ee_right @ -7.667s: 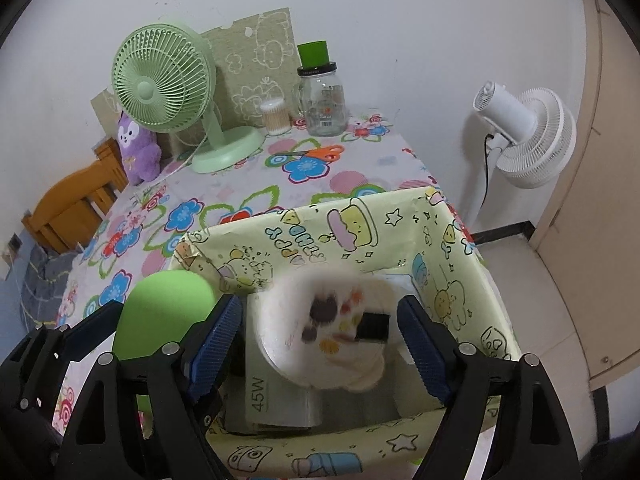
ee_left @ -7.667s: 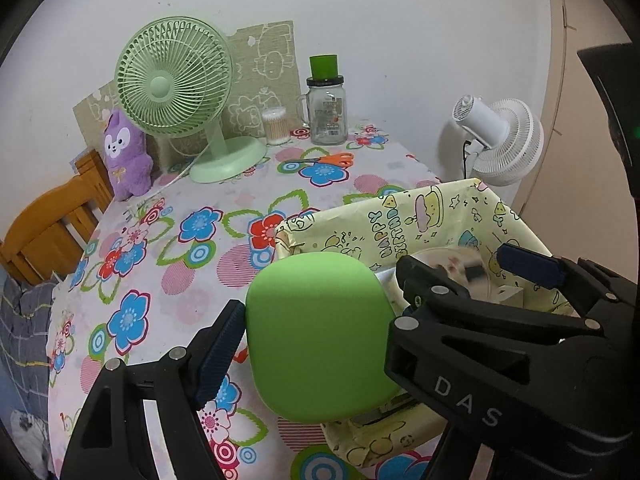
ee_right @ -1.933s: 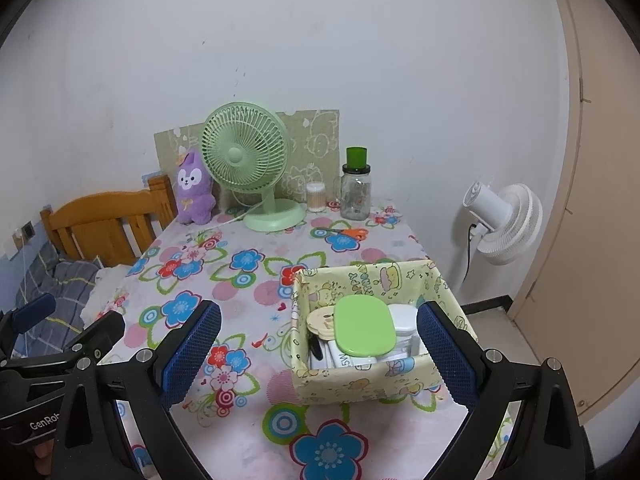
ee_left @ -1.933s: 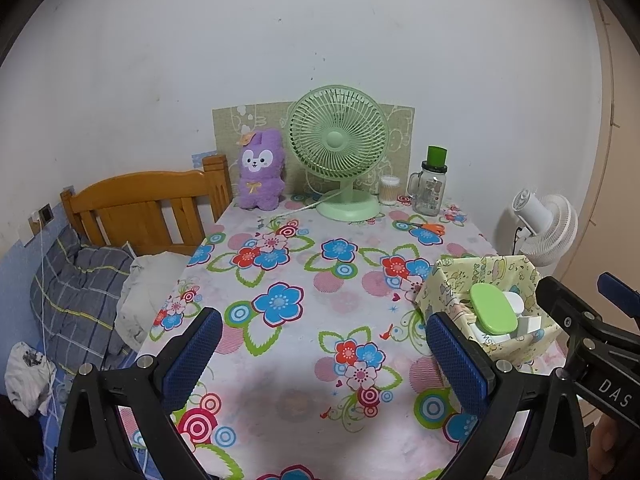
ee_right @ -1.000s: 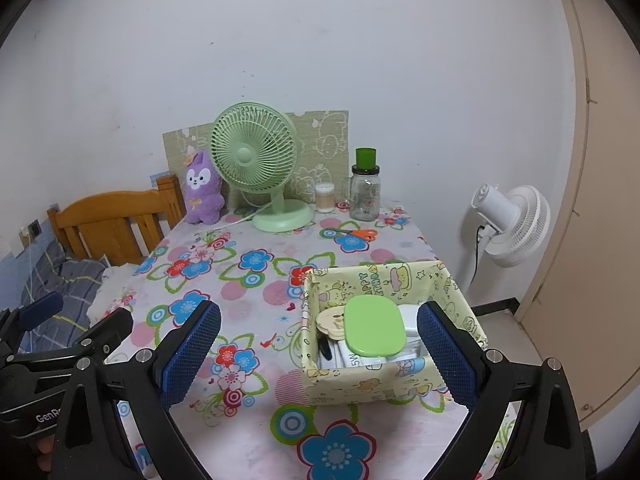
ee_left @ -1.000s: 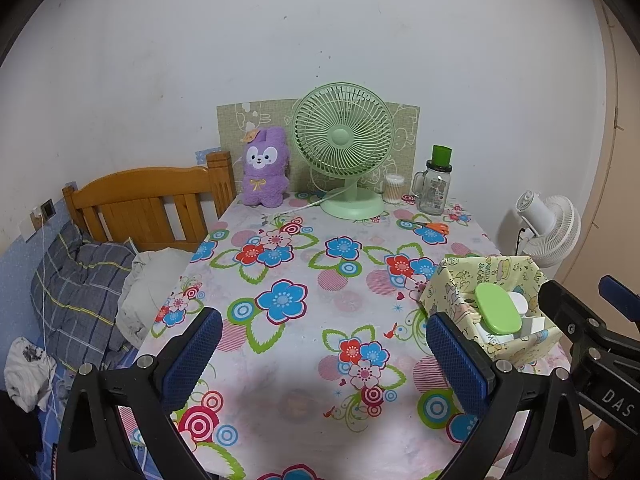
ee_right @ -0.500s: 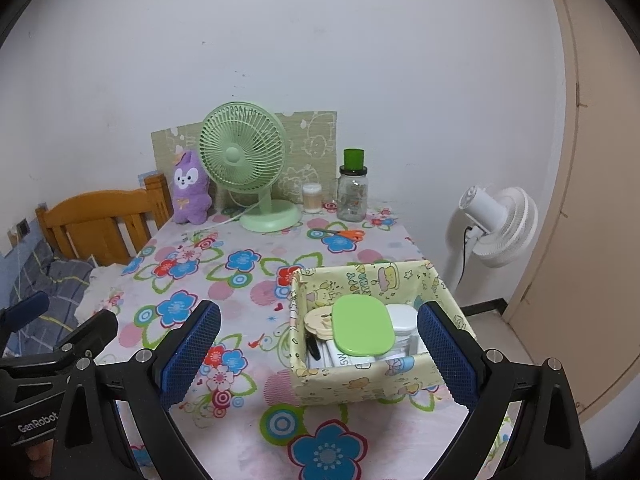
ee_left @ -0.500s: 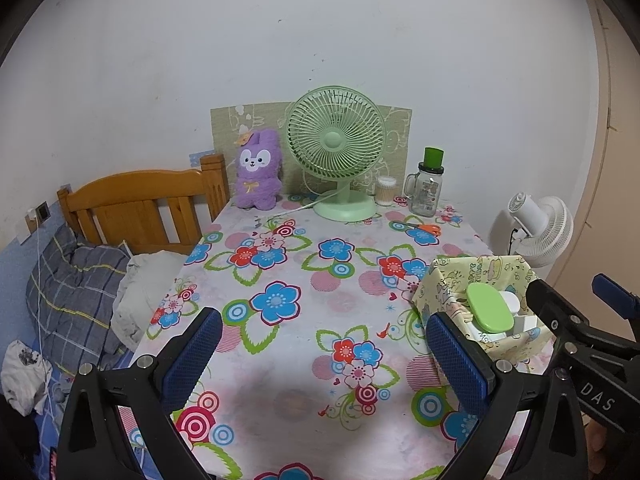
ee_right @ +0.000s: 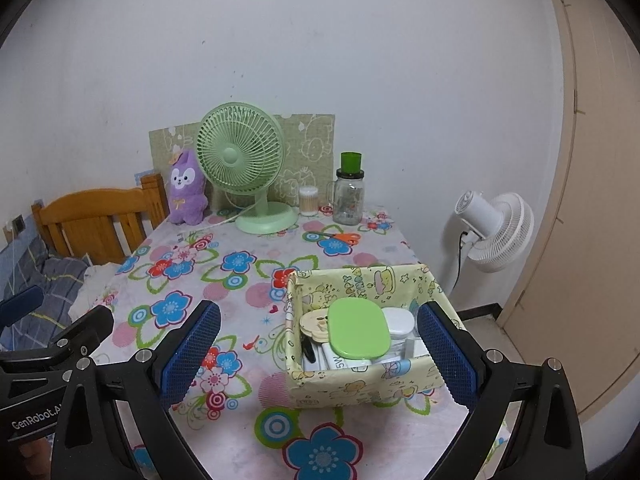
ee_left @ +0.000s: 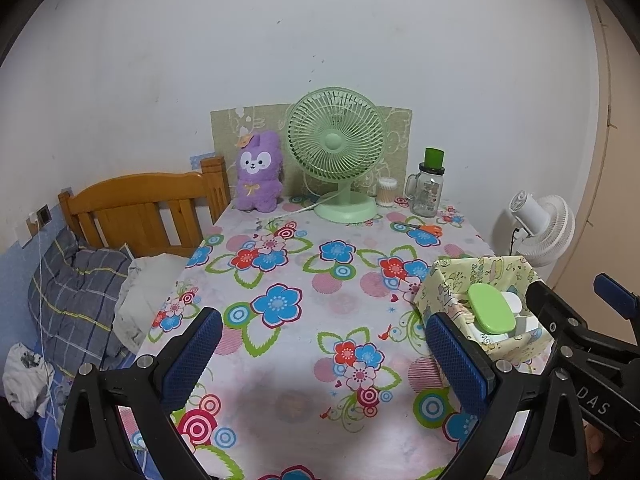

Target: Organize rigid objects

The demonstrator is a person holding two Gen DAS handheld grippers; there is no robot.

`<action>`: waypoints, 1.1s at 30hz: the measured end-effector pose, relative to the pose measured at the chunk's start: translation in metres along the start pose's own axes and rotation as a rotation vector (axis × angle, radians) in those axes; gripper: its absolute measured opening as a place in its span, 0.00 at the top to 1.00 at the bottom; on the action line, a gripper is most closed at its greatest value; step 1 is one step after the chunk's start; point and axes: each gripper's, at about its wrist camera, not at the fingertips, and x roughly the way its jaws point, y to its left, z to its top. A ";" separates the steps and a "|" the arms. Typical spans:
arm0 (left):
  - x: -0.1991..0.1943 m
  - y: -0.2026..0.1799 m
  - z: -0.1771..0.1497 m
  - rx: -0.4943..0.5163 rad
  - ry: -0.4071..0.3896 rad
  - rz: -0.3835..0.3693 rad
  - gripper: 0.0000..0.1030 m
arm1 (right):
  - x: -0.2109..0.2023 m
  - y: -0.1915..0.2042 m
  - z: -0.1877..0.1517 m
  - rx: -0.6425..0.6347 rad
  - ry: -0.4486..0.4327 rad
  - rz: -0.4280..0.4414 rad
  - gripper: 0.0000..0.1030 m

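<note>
Both grippers fill the bottom of their own views with blue-padded fingers spread wide and nothing between them: the left gripper [ee_left: 320, 354] hangs over the near end of the floral tablecloth [ee_left: 304, 280], and the right gripper [ee_right: 318, 350] frames the yellow cartoon-print box [ee_right: 360, 380], which sits low and right of centre in the right wrist view. In the left wrist view that same box [ee_left: 444, 288] stands at the right edge of the table, just behind the right-hand finger, with part of the other gripper's black frame crossing in front of its right side. Inside the box a green lid [ee_right: 359, 334] lies flat on top of the other contents; a round cream piece [ee_right: 314, 326] touches its left edge, a white round-cornered container [ee_right: 398, 322] sits just to its right, and white items printed with lettering lie underneath. Beyond the box, in the middle of the frame, orange-handled scissors [ee_right: 340, 237] lie on the cloth. Farther back, along the wall, stand a purple plush rabbit [ee_right: 185, 188], a green desk fan [ee_right: 240, 160], a small cotton-swab jar [ee_right: 309, 200] and a glass mug jar with a green top [ee_right: 350, 192]. At the right a white floor fan [ee_right: 496, 228] stands off the table, and a wooden headboard [ee_right: 92, 216] shows at the left.
</note>
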 end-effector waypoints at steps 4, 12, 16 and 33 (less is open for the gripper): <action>0.001 0.000 0.001 0.003 0.000 -0.004 0.00 | 0.000 0.001 -0.001 0.004 -0.002 -0.004 0.03; 0.001 0.000 0.001 0.005 0.002 -0.004 0.00 | 0.001 -0.001 -0.001 0.005 -0.004 -0.009 0.03; 0.001 0.000 0.001 0.004 0.002 -0.004 0.00 | 0.000 -0.002 -0.001 0.006 -0.006 -0.010 0.03; 0.001 -0.001 0.001 0.006 0.002 -0.004 0.00 | 0.000 -0.002 -0.001 0.007 -0.007 -0.010 0.03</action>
